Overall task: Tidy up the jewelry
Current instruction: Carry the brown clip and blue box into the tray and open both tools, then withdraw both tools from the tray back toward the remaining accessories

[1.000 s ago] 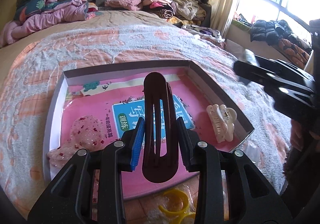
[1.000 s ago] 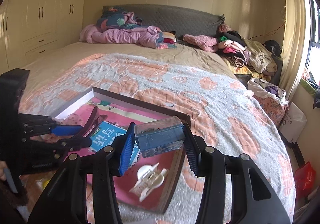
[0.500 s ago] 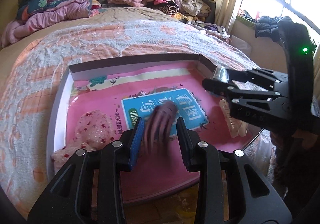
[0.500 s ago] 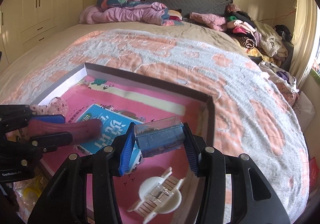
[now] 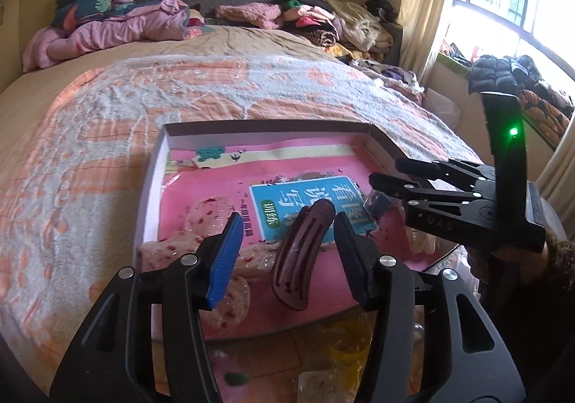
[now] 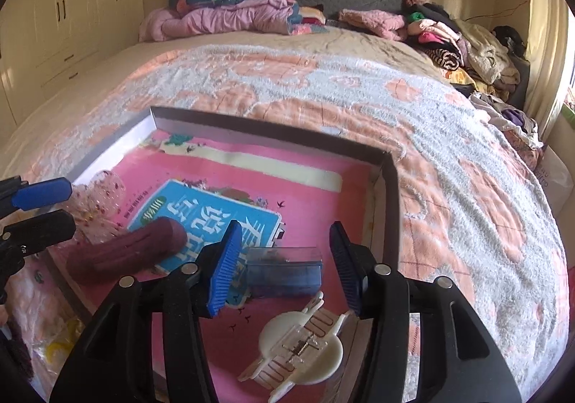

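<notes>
While both tongs (image 5: 284, 248) (image 6: 282, 264) gape empty over the tray (image 6: 390, 187), Chinese characters on a blue label (image 5: 305, 201).

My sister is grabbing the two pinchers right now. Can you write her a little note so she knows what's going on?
Left gripper: open, holding nothing, with the dark red hair clip lying in the tray between its fingers.
Right gripper: open, holding nothing, with the clear blue box resting in the tray between its fingers.
The white claw clip lies in the tray near its right wall, and a pink speckled piece sits at the left side.
Done: those four are inside the tray.
Left: a yellow ring-shaped item sits outside the tray's near edge, probably next.
</notes>
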A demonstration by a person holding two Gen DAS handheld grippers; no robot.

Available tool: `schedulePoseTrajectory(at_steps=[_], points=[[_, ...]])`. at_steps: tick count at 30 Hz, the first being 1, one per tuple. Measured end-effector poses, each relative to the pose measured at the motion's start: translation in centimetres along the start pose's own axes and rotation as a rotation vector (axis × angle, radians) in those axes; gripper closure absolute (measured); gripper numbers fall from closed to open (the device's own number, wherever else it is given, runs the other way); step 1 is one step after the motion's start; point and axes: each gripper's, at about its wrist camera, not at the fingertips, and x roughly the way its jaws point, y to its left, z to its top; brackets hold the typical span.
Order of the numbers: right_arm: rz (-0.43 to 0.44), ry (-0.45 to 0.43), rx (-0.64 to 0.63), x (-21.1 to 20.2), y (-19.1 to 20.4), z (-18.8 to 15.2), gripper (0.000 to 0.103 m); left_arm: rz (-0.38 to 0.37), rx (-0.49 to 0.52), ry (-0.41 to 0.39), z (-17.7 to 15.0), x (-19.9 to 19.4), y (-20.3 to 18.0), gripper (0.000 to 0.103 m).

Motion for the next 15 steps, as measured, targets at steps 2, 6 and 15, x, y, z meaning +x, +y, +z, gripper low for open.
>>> schedulePoseTrajectory(at_steps=[2,6,15], points=[[-0.005,-0.030,-0.001,-1.2,0.1,0.0,0.049,0.007,-0.009,-0.013,-0.1,-0.7,0.2,0.058],[-0.015,-0.099,-0.008,-4.4,0.6,0.0,0.043,0.022,-0.022,-0.040,-0.1,-2.3,0.3,0.053],[-0.065,-0.257,-0.002,-11.7,1.2,-1.2,0.015,0.044,-0.054,-0.103,-0.6,-6.0,0.1,0.030]])
